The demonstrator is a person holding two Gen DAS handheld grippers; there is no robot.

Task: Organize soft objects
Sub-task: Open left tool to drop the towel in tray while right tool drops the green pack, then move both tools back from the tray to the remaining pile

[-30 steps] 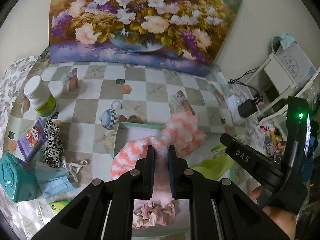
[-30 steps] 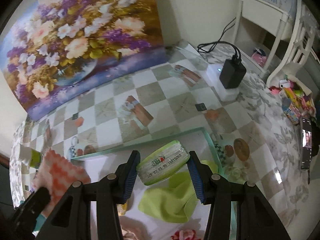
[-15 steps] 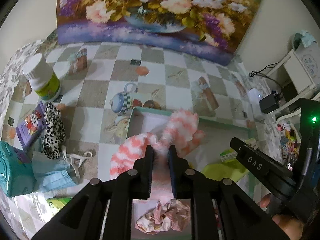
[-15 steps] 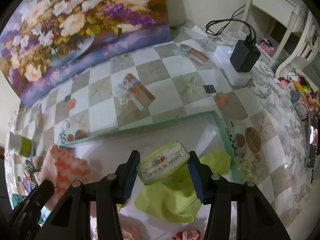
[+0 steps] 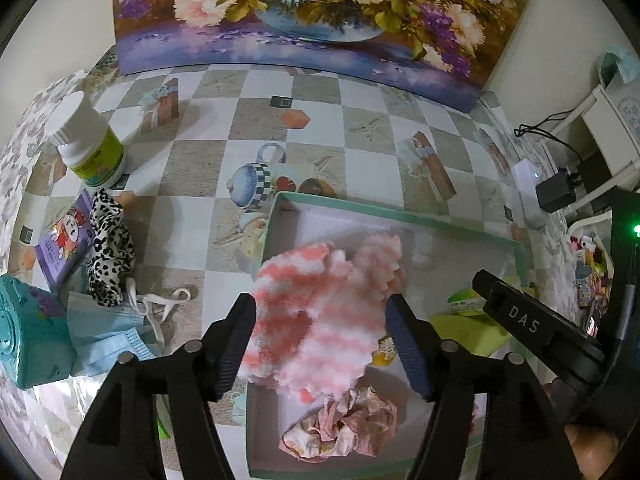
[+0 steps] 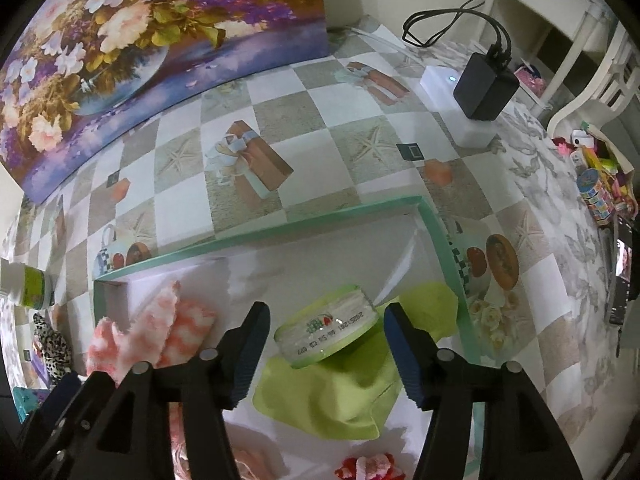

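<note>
I'm seeing bare box (image 6: pixel 256 232) floor lying ahead of my right gripper (image 6: pixel 324 354); the tissue pack (image 6: pixel 326 326) is sitting between its jaws.

Both fisheye views ride on a hand-held gripper and look steeply down, close above the shallow green-rimmed white box (image 5: pixel 400 216) on the checked table (image 5: pixel 200 168). The left wrist view sits over the box's left end, facing the large flower painting (image 5: pixel 320 8) at the back. The right wrist view hangs over the box's right end (image 6: pixel 440 232), facing the same painting (image 6: pixel 140 40). Both share the box, the fluffy pink-and-white sock (image 5: pixel 316 320) (image 6: pixel 152 332) and the lime-green cloth (image 5: pixel 472 332) (image 6: pixel 340 392)
</note>
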